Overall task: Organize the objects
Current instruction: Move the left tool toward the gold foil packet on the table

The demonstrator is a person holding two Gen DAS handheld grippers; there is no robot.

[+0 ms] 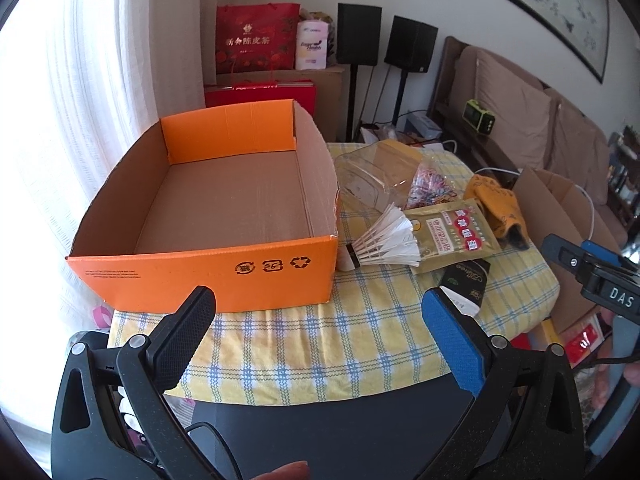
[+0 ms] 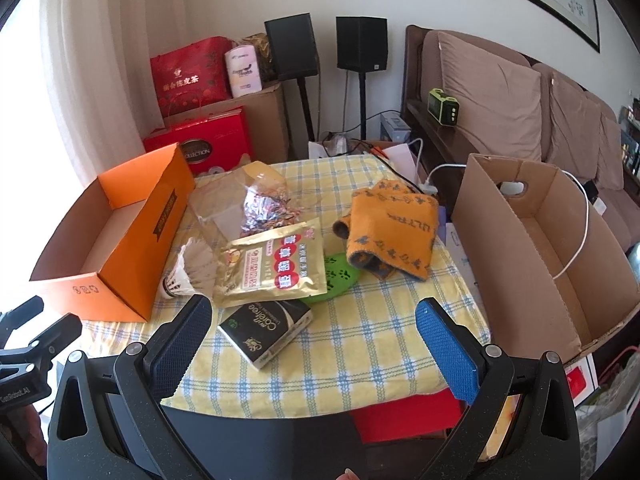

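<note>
An empty orange cardboard box (image 1: 200, 276) (image 2: 132, 236) stands on the left of the checked tablecloth (image 1: 320, 344) (image 2: 360, 332). Right of it lie a white shuttlecock (image 1: 384, 244) (image 2: 186, 270), a gold pouch (image 1: 456, 236) (image 2: 276, 264), a black tissue pack (image 1: 466, 280) (image 2: 266, 326), a clear bag of coloured bits (image 1: 428, 182) (image 2: 264, 204), an orange towel (image 1: 496, 204) (image 2: 392, 232) and a green disc (image 2: 340, 276). My left gripper (image 1: 320, 308) is open and empty before the box. My right gripper (image 2: 312, 316) is open and empty, above the table's front edge near the tissue pack.
A large brown carton (image 2: 532, 248) stands open at the table's right. A sofa with cushions (image 2: 496, 96) runs along the right wall. Red gift bags (image 2: 188, 76), speakers on stands (image 2: 360, 44) and a curtain (image 1: 100, 60) are behind the table.
</note>
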